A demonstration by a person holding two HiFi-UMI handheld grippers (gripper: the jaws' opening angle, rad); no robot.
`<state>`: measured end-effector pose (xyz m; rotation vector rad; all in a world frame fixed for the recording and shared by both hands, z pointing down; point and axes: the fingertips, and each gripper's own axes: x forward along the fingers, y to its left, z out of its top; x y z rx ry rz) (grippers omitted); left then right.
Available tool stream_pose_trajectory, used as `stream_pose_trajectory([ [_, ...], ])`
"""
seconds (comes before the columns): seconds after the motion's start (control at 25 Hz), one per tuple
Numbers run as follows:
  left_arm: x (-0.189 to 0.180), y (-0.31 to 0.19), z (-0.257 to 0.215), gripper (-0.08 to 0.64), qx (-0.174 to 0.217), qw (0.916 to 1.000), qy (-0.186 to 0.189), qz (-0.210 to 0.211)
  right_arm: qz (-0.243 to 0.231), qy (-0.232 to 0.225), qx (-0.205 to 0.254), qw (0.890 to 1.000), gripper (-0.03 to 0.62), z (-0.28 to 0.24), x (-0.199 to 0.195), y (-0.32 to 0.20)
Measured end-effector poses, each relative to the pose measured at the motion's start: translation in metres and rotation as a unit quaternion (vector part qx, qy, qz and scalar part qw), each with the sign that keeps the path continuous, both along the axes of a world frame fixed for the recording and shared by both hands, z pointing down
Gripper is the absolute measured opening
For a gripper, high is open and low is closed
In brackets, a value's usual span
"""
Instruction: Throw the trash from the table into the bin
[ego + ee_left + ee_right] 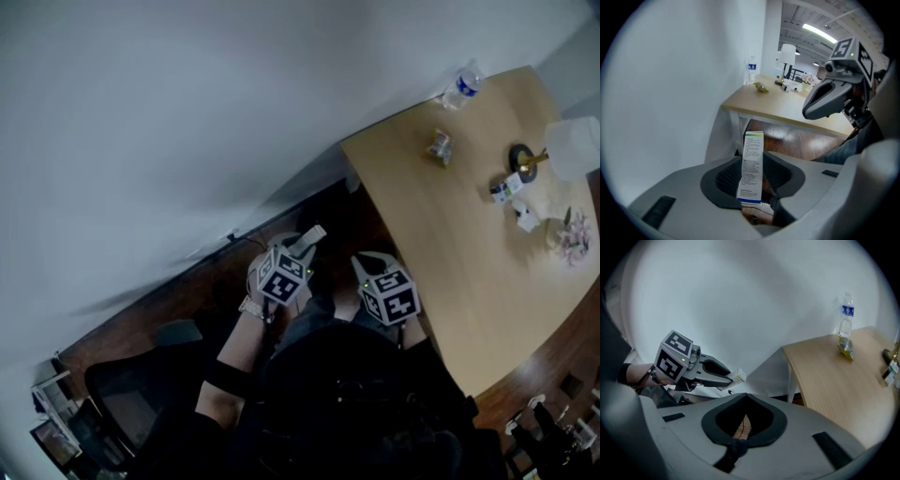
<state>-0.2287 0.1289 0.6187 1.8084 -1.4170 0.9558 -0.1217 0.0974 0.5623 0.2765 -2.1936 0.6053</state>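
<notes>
Slim white carton (pixel 751 166) in left gripper (pixel 757 206), held off table (pixel 797 110), beside its corner: column of small black print in paragraphs, green band on top, blue band at bottom; words too fine to read (heading lines show only as bolder strokes).
Water bottle (pixel 751 70) at table's far corner: blue-and-white label, lettering illegible.
Small pack (pixel 506 188) mid-table: label unreadable.
Marker cube (pixel 281 275) on left gripper, marker cube (pixel 389 298) on right gripper (pixel 372 265), both off table's edge: black-and-white square code patterns, no letters, no digits.

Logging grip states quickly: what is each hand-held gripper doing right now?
Left hand-held gripper: closed on a small printed carton.
Right hand-held gripper: closed, empty.
</notes>
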Motion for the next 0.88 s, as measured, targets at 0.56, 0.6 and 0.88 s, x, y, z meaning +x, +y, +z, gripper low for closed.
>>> stream_pose_trajectory([
  [0.56,-0.013,-0.012,0.249,0.153,-0.071,0.9969,0.004,-0.033,0.008,0.047,-0.065,0.997,0.008,0.127,-0.009,0.010],
  [0.6,-0.013,-0.013,0.272,0.153,-0.077,0.9964,0.008,-0.035,0.011,0.049,-0.071,0.996,0.008,0.139,-0.010,0.010],
  [0.88,-0.013,-0.010,0.405,0.153,-0.133,0.9904,0.007,-0.035,0.018,0.070,-0.101,0.992,0.008,0.223,0.008,0.021],
])
